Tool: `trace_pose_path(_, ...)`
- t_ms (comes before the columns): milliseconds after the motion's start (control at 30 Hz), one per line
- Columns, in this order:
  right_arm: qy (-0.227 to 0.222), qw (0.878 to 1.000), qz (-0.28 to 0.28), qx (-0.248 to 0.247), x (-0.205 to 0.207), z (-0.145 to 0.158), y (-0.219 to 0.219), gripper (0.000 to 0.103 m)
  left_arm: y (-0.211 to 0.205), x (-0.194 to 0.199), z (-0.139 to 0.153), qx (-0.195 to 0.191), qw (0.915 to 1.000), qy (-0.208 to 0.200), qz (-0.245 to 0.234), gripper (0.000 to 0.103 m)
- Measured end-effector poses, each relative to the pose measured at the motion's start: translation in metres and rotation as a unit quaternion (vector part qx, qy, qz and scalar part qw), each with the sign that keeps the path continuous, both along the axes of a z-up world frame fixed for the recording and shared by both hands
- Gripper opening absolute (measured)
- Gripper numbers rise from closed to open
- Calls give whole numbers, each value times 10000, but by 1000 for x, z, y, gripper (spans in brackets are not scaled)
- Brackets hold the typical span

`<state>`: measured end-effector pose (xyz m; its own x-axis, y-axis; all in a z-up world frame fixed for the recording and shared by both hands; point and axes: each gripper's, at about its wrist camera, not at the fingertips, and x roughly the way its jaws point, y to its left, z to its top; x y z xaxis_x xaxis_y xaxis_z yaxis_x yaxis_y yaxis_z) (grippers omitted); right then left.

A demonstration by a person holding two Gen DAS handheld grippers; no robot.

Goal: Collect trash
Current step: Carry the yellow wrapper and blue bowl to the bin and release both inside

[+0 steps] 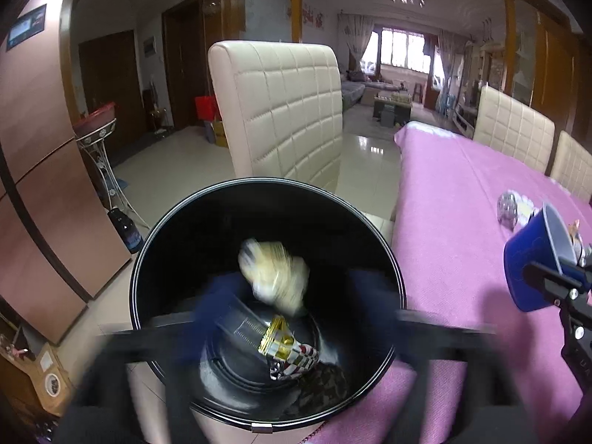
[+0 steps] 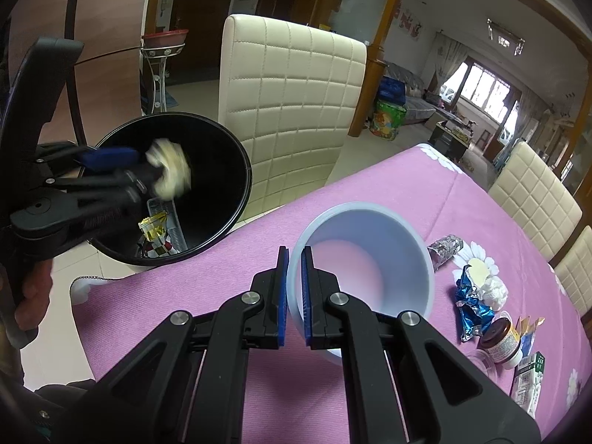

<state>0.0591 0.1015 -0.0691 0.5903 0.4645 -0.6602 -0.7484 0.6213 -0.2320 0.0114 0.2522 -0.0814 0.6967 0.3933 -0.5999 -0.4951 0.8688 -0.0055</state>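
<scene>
indoors, a pink tablecloth (image 2: 229,277) is covering the table beside a black bin (image 1: 148,259); left tongs (image 1: 281,318) are gaping wide over a crumpled wad (image 1: 273,277), right tongs (image 2: 295,296) are pinching a cup (image 2: 407,244).

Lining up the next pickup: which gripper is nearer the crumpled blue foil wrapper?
Right. The right gripper, clamping the cup, is beside the blue foil wrapper; the left gripper is over the bin.

- Bench (image 2: 229,288): covered by a pink cloth with white flower print.
- On it, right side: foil-wrapped roll (image 2: 446,249), crumpled blue foil wrapper (image 2: 471,309), white crumpled tissue (image 2: 492,290), brown-lidded jar (image 2: 501,340), small carton (image 2: 529,379).
- Tiled floor (image 1: 166,181): carries black waste bin (image 1: 148,259) beside the bench, cream chair (image 1: 285,111).
</scene>
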Motion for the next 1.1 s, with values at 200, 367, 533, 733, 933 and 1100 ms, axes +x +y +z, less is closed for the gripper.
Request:
trace_pose_path(200, 28, 10000, -12, 7, 0, 0, 2, 7, -4, -10, 7, 420, 9989, -147, 135, 91)
trace_pose_path(367, 21, 9999, 122, 25, -4, 3, 11, 7, 9, -18, 6, 247, 9992, -135, 268, 91)
trace_pose_path(533, -78, 9989, 461, 59, -11, 8, 33, 7, 19, -30, 7, 474, 9974, -78, 530, 91)
trace_pose_path(733, 35, 9940, 1086, 125, -24, 10, 73, 7, 30, -42, 11, 836, 9922, -16, 927, 91)
trace_pose_path(933, 311, 9870, 1575, 111, -28, 2, 105, 10, 44, -51, 15, 1052, 9856, 10, 1322, 91)
trace_pose_path(1100, 689, 9839, 1647, 45, -20, -5, 117, 10, 50, -53, 12, 959, 9864, 38, 1337, 91)
